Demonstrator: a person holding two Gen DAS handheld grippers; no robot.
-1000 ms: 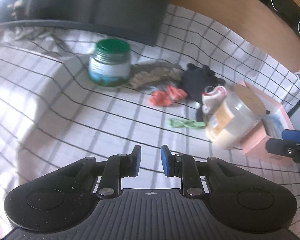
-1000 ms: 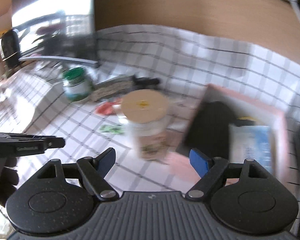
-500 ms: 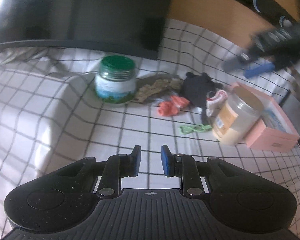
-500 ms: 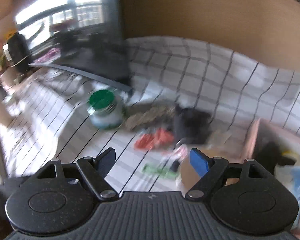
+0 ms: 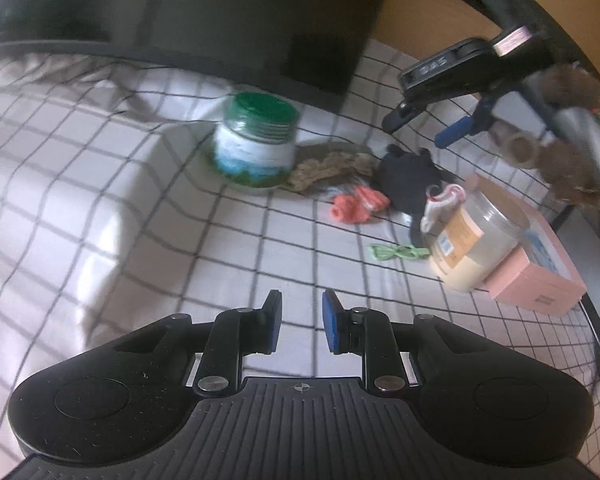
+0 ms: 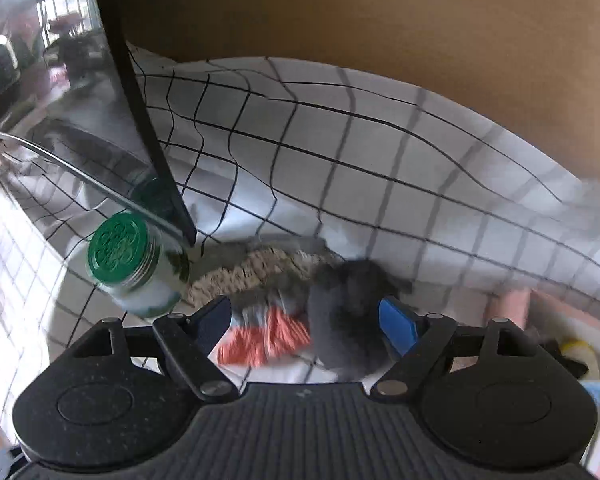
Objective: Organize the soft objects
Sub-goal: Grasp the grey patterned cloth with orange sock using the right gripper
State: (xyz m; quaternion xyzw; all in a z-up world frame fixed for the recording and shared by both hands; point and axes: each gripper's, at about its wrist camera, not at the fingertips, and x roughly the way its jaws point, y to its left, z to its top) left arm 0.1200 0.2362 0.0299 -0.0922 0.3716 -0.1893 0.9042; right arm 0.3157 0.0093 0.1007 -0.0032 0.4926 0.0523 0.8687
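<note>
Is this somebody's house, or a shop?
Probably a home: a checked cloth covers the surface, a big dark screen stands at the back, and jars, like the green-lidded jar, sit among little socks or gloves.

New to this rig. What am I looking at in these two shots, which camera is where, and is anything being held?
There is no robot arm: a person carries a handheld two-finger gripper in each hand, and each has a fisheye camera looking forward along its fingers.

The left wrist view shows the left gripper at the bottom, fingers slightly apart and empty. The right gripper shows in the air at upper right.

The right wrist view shows the right gripper's fingers wide open above the soft pile, holding nothing.

On the checked cloth lie a green-lidded jar, a beige knitted piece, an orange fabric item, a black soft item, a green band, a clear jar and a pink box.
</note>
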